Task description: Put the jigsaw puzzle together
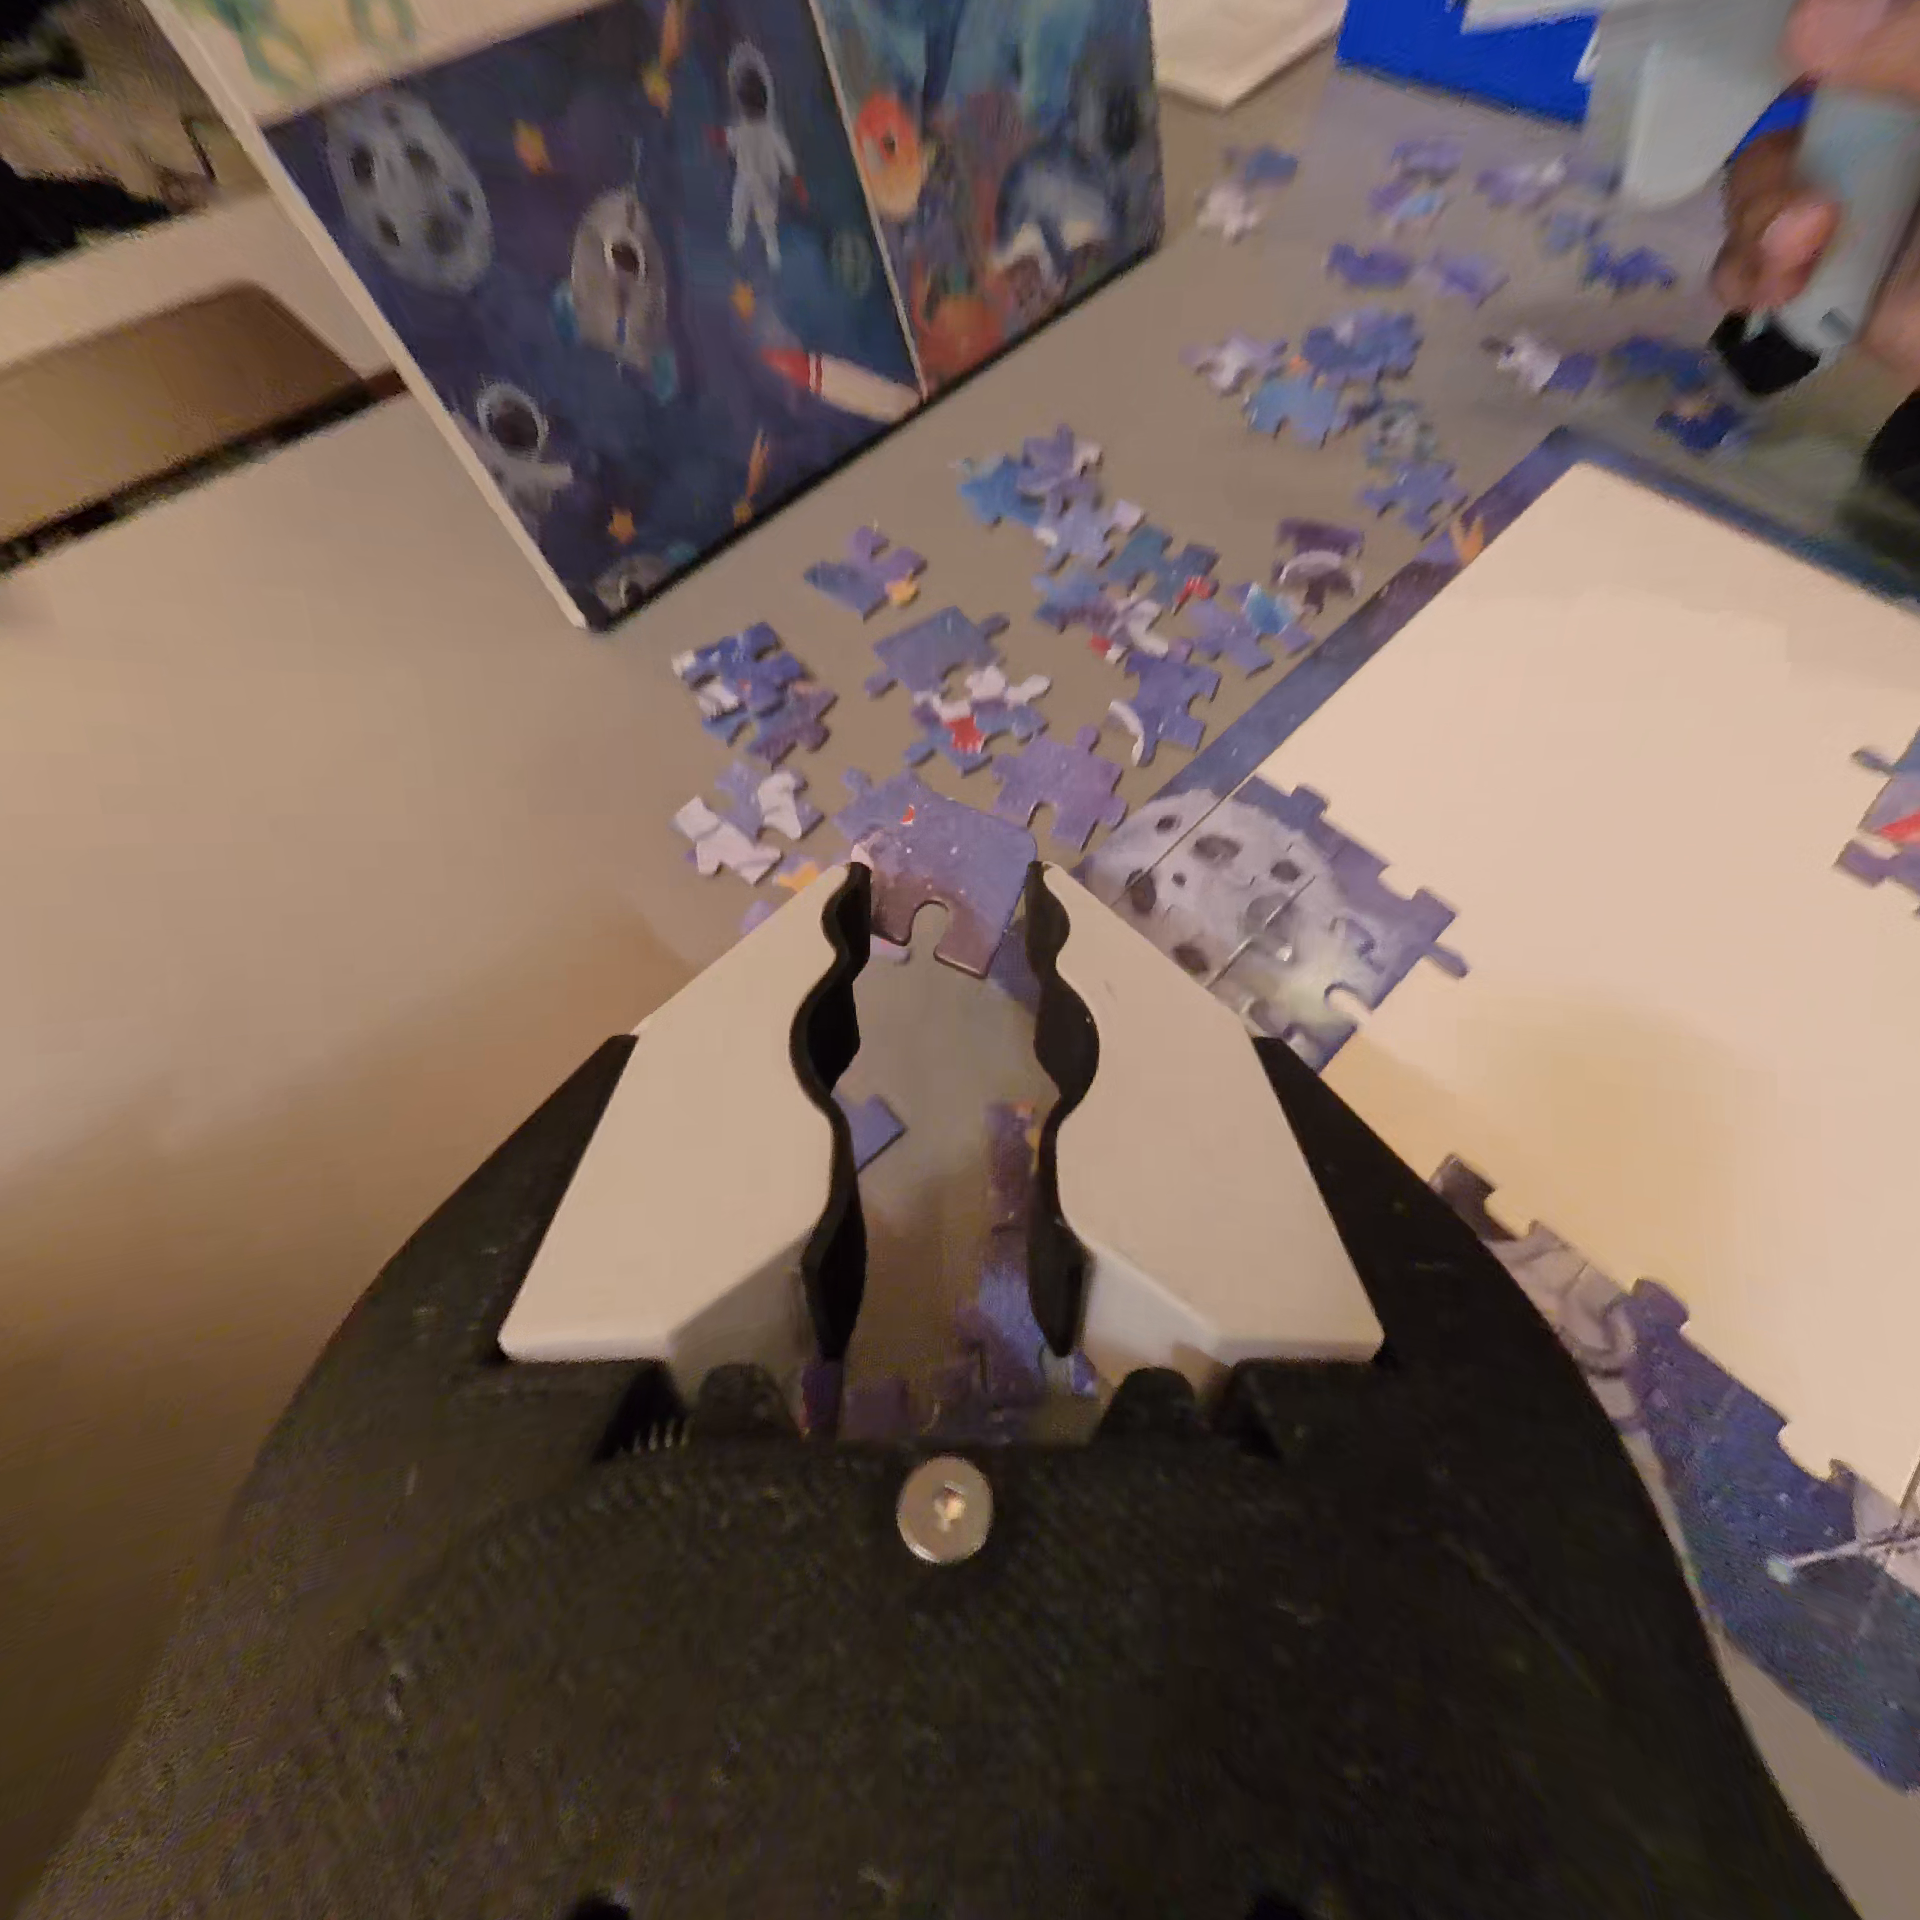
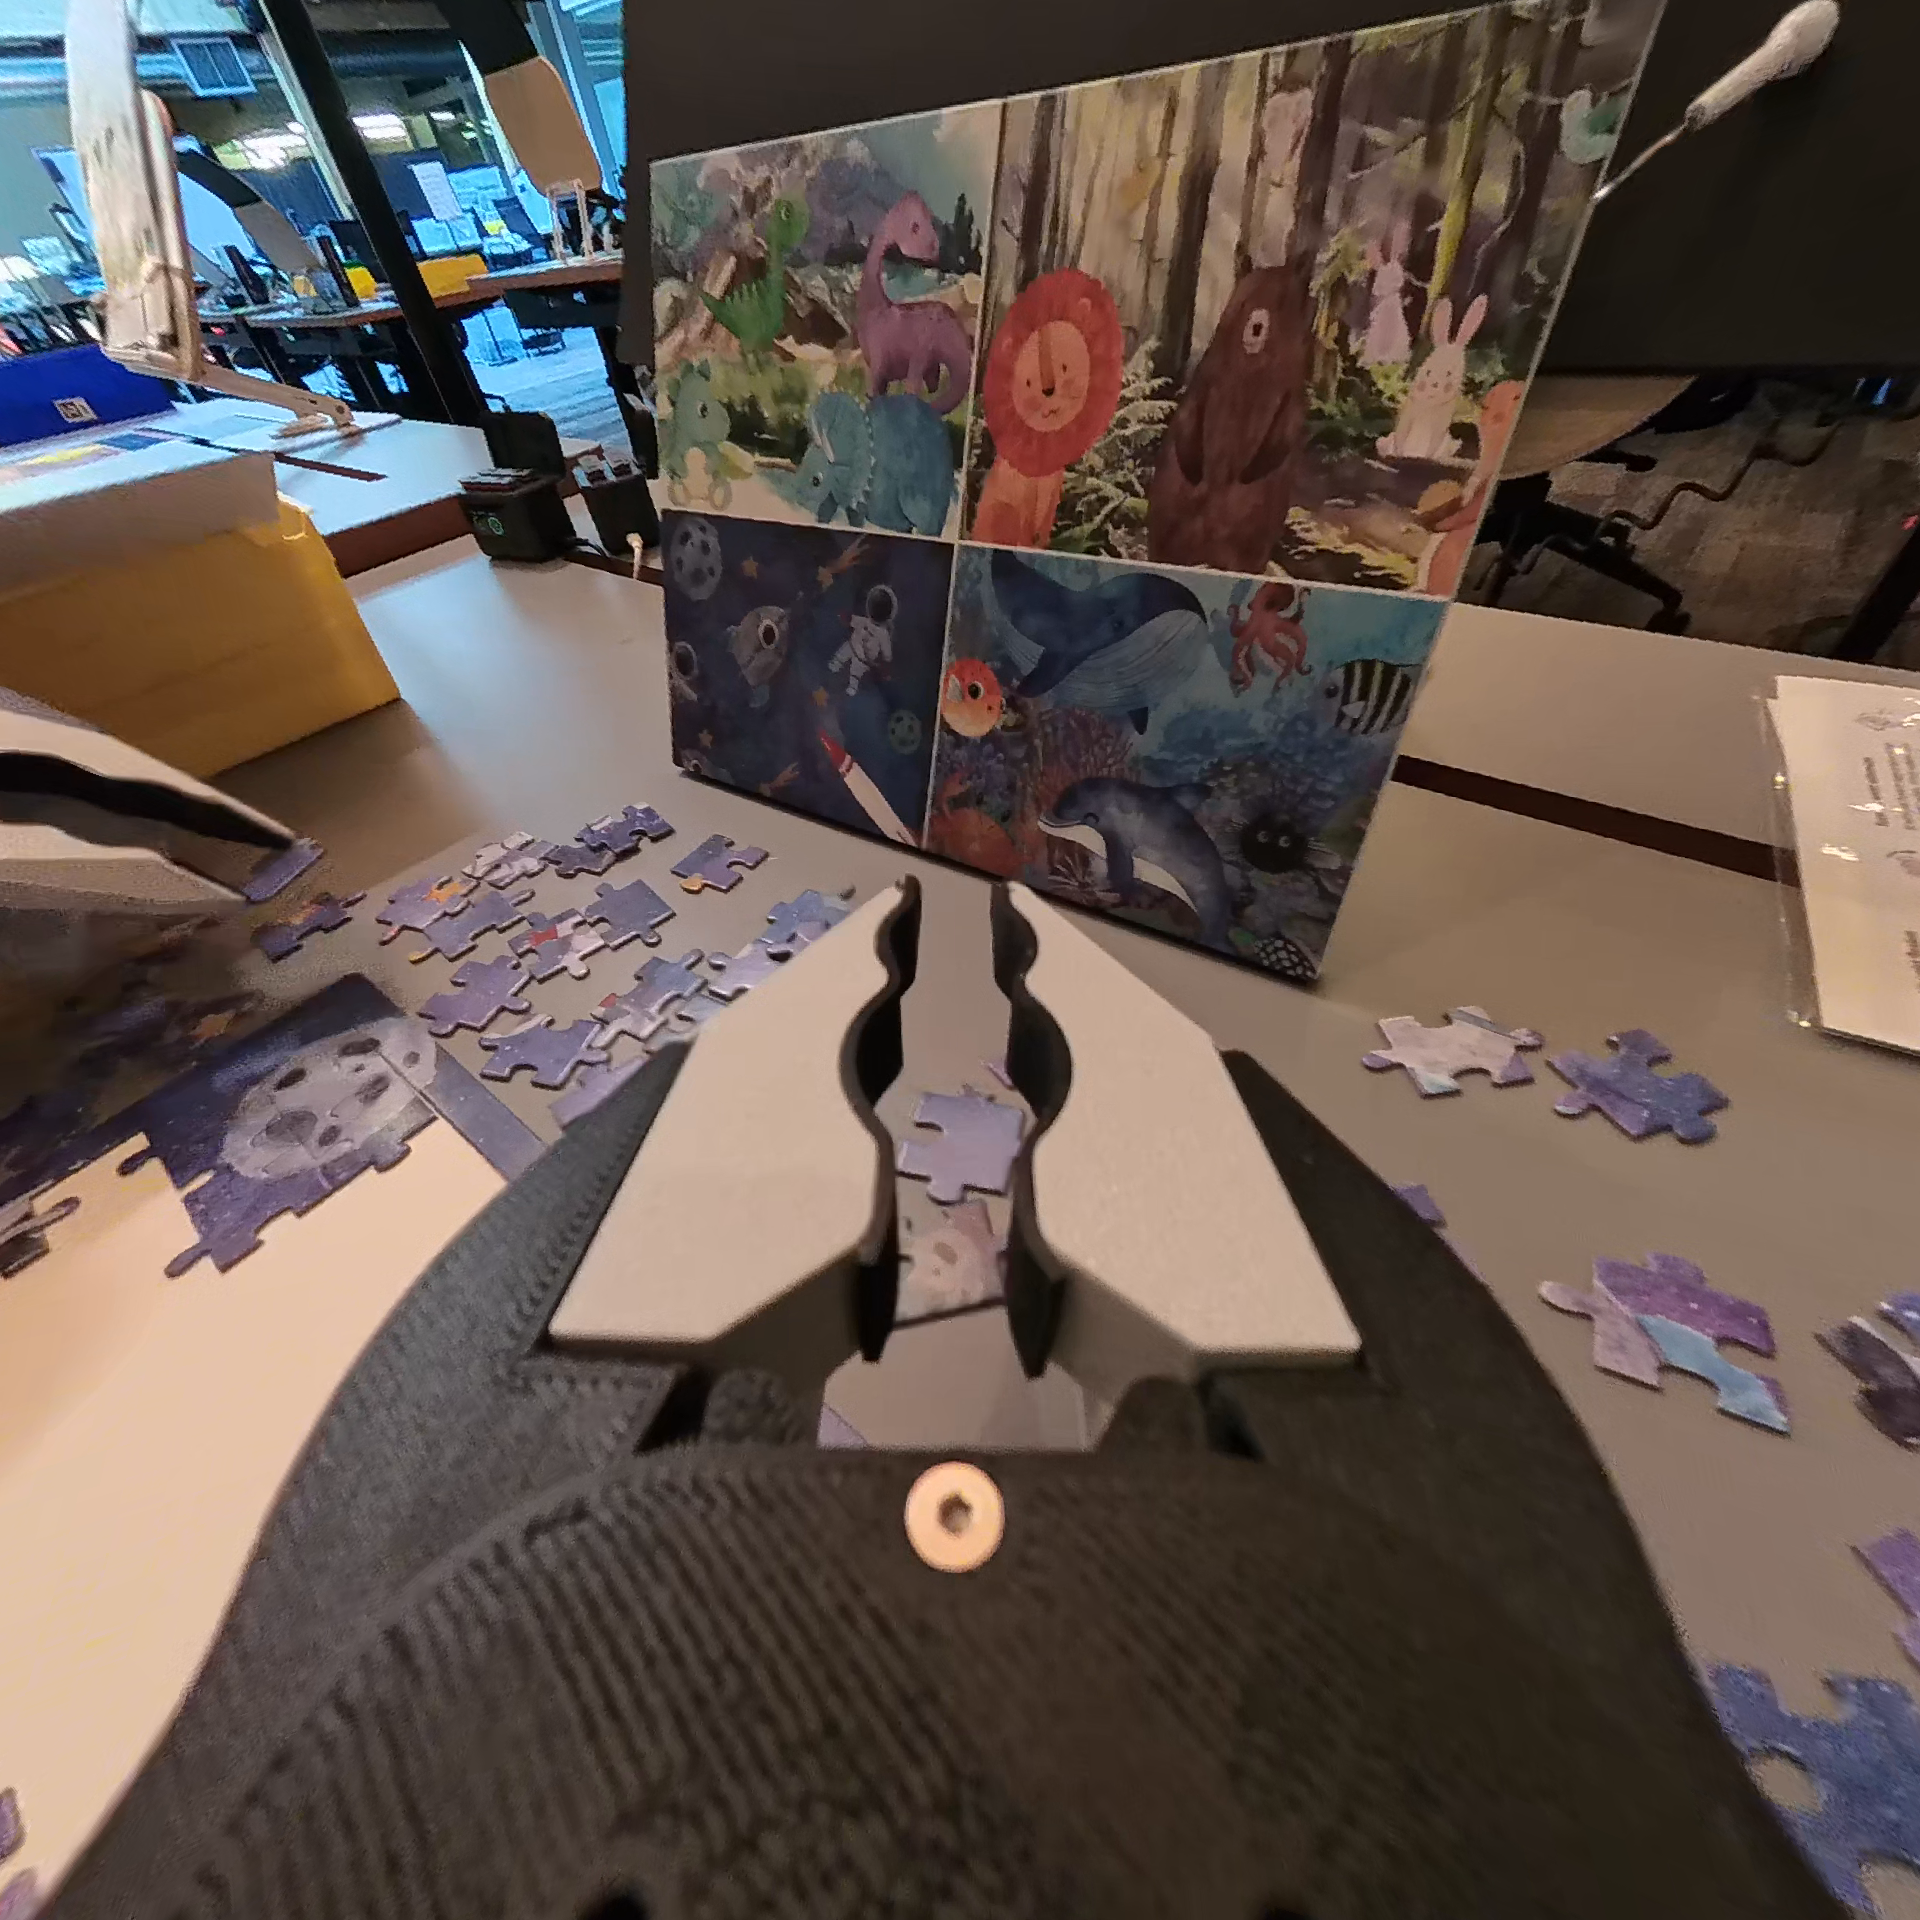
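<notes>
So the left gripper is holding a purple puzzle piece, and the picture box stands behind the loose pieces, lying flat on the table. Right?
Not quite: the picture box stands upright, as the right wrist view shows. The left gripper does hold a purple puzzle piece, with loose pieces before the box.

My left wrist camera looks steeply down, close over the grey tabletop (image 1: 312,831), toward the illustrated cardboard puzzle box (image 1: 644,312) at eleven o'clock. My right looks lower, flatter, facing that box (image 2: 1091,520) at twelve; both share it.
</notes>
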Demonstrator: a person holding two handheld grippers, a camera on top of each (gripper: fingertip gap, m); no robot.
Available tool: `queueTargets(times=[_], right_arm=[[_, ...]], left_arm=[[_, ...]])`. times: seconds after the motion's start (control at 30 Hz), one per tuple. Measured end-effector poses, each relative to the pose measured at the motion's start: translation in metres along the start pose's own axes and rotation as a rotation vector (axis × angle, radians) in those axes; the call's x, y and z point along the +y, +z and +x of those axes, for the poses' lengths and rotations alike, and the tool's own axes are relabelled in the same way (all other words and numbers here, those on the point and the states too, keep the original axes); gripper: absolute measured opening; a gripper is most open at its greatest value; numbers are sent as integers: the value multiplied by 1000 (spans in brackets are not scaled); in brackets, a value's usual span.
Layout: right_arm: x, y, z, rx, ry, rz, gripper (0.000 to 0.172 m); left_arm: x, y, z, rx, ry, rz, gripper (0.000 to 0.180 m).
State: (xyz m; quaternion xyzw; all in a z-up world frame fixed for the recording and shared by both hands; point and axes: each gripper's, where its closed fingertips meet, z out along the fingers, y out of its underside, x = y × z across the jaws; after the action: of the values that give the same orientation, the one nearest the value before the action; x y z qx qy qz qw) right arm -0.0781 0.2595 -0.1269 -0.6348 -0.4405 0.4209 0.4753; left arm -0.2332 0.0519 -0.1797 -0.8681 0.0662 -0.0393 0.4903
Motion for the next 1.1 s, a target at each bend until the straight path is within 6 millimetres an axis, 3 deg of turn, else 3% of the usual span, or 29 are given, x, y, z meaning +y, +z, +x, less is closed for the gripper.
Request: queueTargets(times=[0.1,0.27,0.4,0.5,0.53,0.6,0.7,0.77,0.93,1.1], right_arm=[[-6,3,-20,-86,46,32,14],[-9,14,-82,-339,156,38,28],[-11,17,-129,-550,305,46,36],[-8,17,-147,-634,369,26,40],[-8,17,-150,-649,388,25,40],[-8,17,-153,-672,432,20,39],[-5,17,-155,-697,487,-1,37],[-2,18,-152,-693,476,-42,38],[-16,11,-128,-616,445,25,37],[-11,14,-122,-578,417,4,36]], left_arm=[[-23,-1,13,20,15,88,29],[-51,6,39,21,74,181,29],[-68,13,60,39,92,233,29],[-75,19,76,49,121,248,29],[-76,21,80,50,130,251,28],[-80,22,86,41,153,276,0],[-85,23,93,42,152,306,0],[-78,29,94,43,170,260,0],[-68,21,58,-51,138,235,0],[-67,9,28,-87,-2,273,0]])
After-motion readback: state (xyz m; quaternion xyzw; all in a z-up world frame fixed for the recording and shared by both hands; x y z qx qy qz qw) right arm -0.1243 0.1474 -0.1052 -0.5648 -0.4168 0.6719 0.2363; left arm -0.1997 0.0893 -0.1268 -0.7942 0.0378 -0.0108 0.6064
